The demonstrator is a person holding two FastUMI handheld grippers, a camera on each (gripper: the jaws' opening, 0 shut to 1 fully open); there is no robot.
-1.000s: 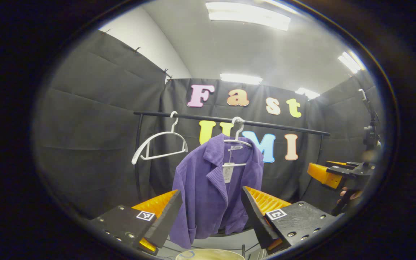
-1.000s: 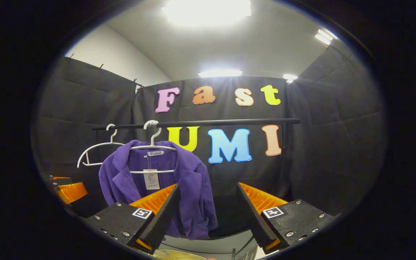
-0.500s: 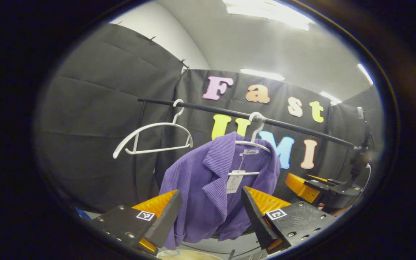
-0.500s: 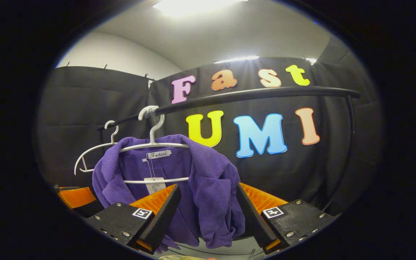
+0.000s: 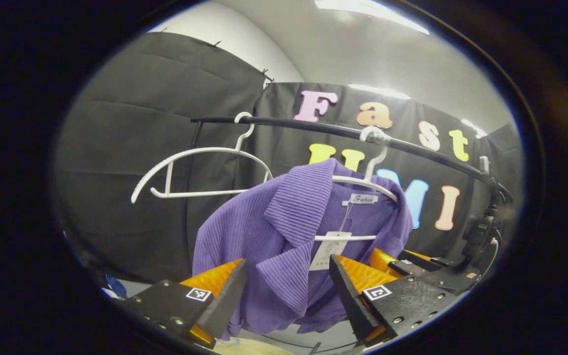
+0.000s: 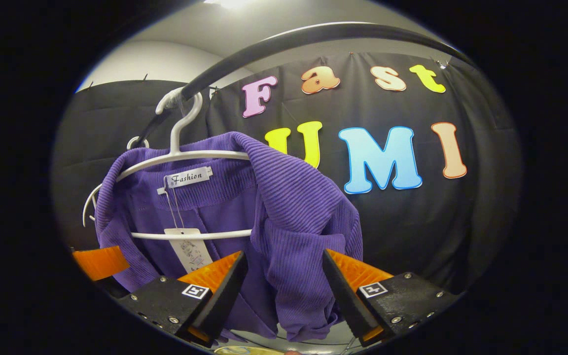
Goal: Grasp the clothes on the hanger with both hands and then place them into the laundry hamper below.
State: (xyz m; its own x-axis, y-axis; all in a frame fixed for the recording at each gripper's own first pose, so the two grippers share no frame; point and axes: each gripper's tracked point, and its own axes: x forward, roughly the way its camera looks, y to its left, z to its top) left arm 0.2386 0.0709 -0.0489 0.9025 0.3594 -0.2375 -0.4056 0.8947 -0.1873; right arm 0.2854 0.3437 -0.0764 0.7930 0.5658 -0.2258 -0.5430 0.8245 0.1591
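The purple jacket hangs on a white hanger from the black rail, beside an empty hanger, while the left gripper and right gripper each stand spread, unclenched, fabric between their fingers, above the hamper rim.

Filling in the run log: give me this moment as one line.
phase: reach | left gripper: open, jacket front between fingers | right gripper: open, at purple jacket | jacket on white hanger
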